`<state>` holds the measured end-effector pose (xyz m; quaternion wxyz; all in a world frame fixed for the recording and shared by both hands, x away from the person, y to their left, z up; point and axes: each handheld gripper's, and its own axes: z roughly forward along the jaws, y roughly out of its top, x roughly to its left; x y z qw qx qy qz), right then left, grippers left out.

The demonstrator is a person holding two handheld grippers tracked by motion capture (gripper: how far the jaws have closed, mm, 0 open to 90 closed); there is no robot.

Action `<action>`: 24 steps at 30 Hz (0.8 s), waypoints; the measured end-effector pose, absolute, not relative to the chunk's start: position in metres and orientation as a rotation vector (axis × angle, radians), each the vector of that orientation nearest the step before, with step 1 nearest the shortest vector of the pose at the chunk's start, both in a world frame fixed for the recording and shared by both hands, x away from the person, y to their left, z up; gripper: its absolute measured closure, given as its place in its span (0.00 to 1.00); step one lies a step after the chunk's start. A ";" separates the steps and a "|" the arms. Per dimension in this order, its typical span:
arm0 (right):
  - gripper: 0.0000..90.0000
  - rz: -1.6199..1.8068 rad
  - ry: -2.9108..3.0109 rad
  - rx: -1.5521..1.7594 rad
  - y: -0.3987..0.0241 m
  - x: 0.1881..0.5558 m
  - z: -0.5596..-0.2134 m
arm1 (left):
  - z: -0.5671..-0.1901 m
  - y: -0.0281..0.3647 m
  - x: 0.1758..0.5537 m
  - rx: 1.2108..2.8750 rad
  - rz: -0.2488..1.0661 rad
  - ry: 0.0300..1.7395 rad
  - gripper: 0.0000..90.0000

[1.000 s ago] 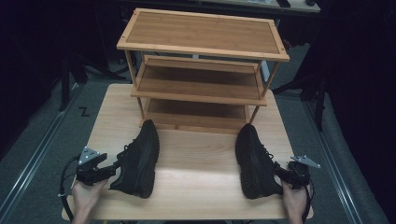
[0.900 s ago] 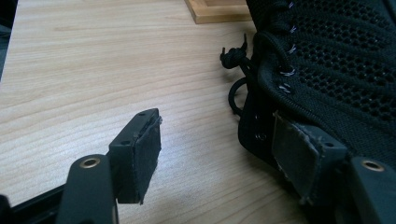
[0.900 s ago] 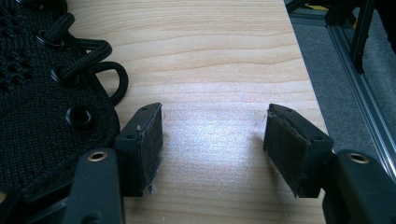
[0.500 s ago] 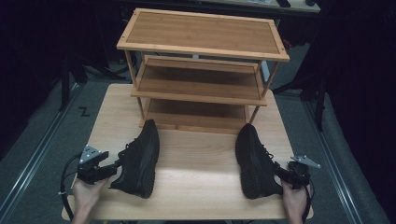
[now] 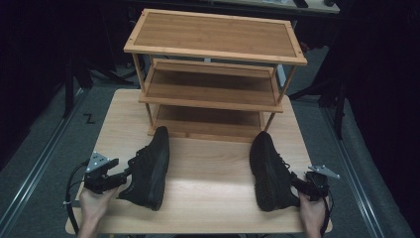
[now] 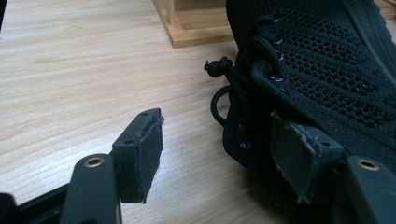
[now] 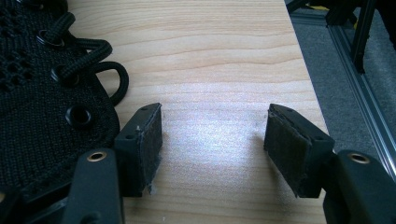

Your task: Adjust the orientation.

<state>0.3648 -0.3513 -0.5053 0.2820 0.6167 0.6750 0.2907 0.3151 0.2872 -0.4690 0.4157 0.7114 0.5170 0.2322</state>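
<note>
Where lace loops, both shoes (image 5: 148, 171) overhead.

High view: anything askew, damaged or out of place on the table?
Nothing stands out. Both black shoes, left and right, sit upright on the table, toes toward the empty wooden rack. The laces look loose but not snagged.

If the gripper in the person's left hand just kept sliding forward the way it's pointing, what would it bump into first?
Most likely the left black shoe. The left gripper has its jaws open, with one jaw already against the shoe's laced side and the other over bare table. Going straight on, it would take the shoe's side wall between the jaws, though depth is hard to judge.
</note>
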 end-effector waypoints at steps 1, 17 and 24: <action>0.41 0.779 1.807 1.654 -0.351 0.365 -0.505 | -0.469 0.287 0.315 1.787 0.583 1.298 0.39; 0.41 0.780 1.809 1.652 -0.351 0.365 -0.505 | -0.461 0.278 0.318 1.790 0.573 1.253 0.39; 0.41 0.781 1.809 1.654 -0.351 0.365 -0.505 | -0.457 0.270 0.320 1.802 0.573 1.220 0.38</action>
